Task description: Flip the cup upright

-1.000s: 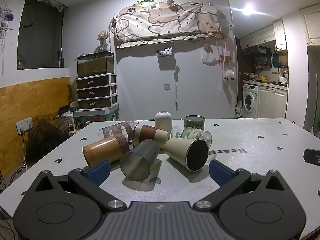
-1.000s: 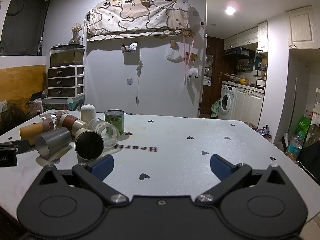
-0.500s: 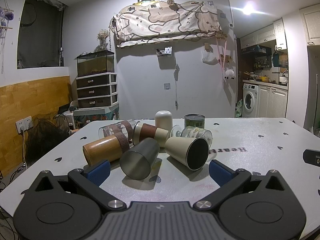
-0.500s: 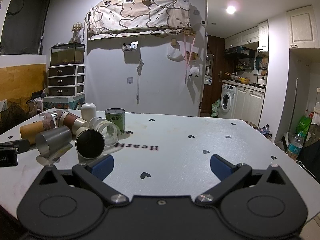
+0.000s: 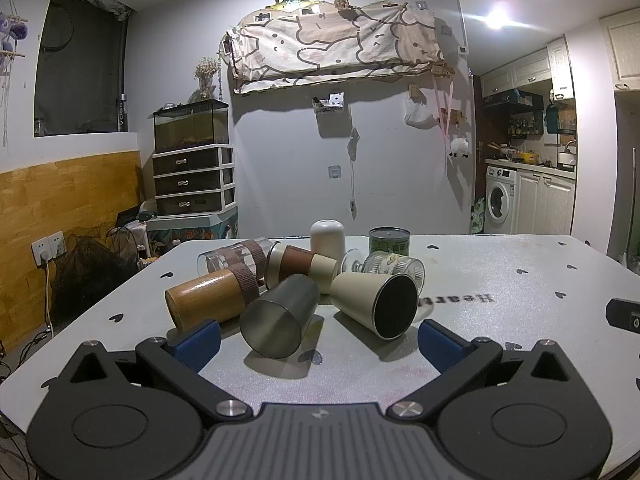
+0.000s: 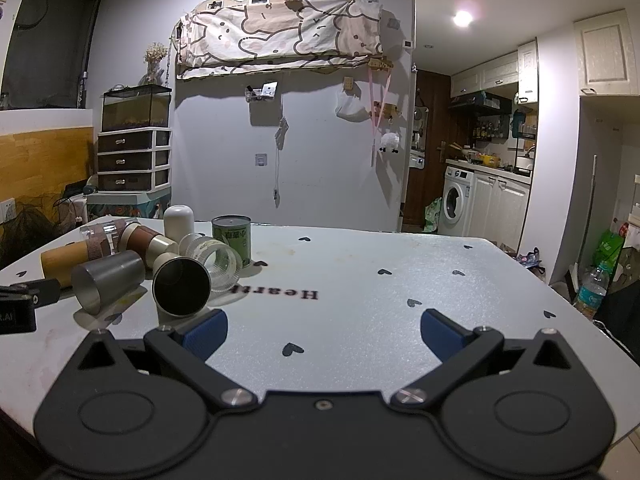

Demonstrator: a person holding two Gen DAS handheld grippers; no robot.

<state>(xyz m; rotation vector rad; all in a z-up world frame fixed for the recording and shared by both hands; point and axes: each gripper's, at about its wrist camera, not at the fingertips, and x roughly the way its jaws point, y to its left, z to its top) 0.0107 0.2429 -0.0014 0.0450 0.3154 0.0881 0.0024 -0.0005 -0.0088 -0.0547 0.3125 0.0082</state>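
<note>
The cream cup (image 5: 374, 302) is lying on its side on the bench (image 5: 500, 300), with its dark open mouth facing toward the camera of the left gripper (image 5: 318, 344). It is sitting near the middle of a cluster of cups, just to the right of the grey metal cup (image 5: 278, 318), which is also lying on its side. In the right wrist view the same cream cup (image 6: 180, 286) is appearing at the left, near that camera.

The left gripper is hovering low over the near edge of the bench with its jaws spread wide and holding nothing; the grey metal cup and the cream cup are both sitting between the two blue pads (image 5: 198, 344) in the view (but farther away, not touched). The right gripper (image 6: 324, 330) is also standing wide and is gripping nothing, above bare bench surface to the right of the cluster.

Behind these two, a wooden cup (image 5: 212, 300) with a brown band, a clear glass (image 5: 232, 256) with a brown sleeve, a brown-banded cup (image 5: 300, 266) and a ribbed glass (image 5: 390, 266) are lying on their sides. Farther back, a white cup (image 5: 328, 236) is standing mouth down and a green tin (image 5: 389, 242) is standing beside it.
</note>
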